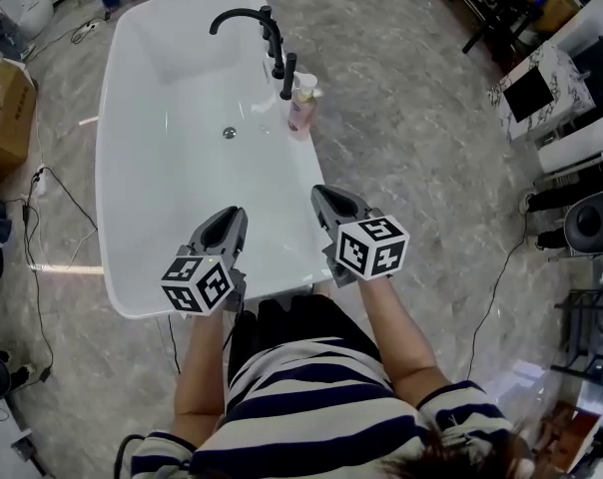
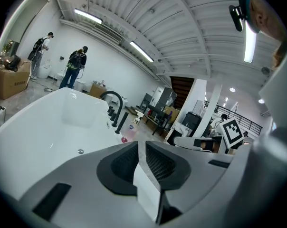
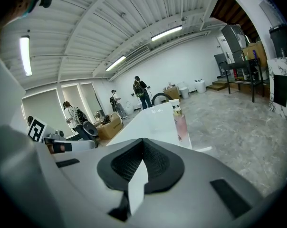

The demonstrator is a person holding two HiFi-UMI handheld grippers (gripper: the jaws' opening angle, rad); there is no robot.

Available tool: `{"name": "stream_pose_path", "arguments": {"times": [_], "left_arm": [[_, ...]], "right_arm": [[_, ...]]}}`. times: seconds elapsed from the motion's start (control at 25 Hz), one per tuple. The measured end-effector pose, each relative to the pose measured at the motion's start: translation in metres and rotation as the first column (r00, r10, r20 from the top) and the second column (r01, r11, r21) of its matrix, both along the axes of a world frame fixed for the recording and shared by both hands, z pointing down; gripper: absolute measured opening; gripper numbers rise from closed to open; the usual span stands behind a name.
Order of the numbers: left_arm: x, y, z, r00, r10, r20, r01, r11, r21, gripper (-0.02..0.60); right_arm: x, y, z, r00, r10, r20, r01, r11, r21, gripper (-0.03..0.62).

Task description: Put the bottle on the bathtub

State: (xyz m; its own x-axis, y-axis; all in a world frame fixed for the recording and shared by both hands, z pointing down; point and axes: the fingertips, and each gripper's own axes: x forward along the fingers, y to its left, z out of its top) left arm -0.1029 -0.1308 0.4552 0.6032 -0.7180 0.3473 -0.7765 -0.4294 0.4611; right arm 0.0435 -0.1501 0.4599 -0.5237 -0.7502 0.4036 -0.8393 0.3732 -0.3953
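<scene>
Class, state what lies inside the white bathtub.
Only a round metal drain shows in the white bathtub; its near end is partly covered by the left gripper. The pink bottle stands on its rim.

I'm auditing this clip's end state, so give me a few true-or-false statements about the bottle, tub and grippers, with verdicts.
1. The pink bottle stands upright on the rim of the bathtub, beside the black faucet. True.
2. The right gripper is closed on the pink bottle. False: its fingers are together on nothing, well apart from the bottle.
3. The left gripper holds nothing. True.
4. Both grippers hover over the faucet end of the bathtub. False: they are at the opposite end, close to the person.
</scene>
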Motion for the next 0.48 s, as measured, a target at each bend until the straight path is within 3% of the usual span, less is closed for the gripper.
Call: {"name": "stream_pose_path", "arguments": {"times": [0.48], "left_arm": [[-0.0062,-0.0021,0.0011,1.000,-0.024,-0.002,0.024,1.000,-0.017,0.058]], "right_arm": [[-0.0084,-0.0006,0.0049,0.999,-0.033,-0.018,0.032,0.999,-0.022,0.026]]}}
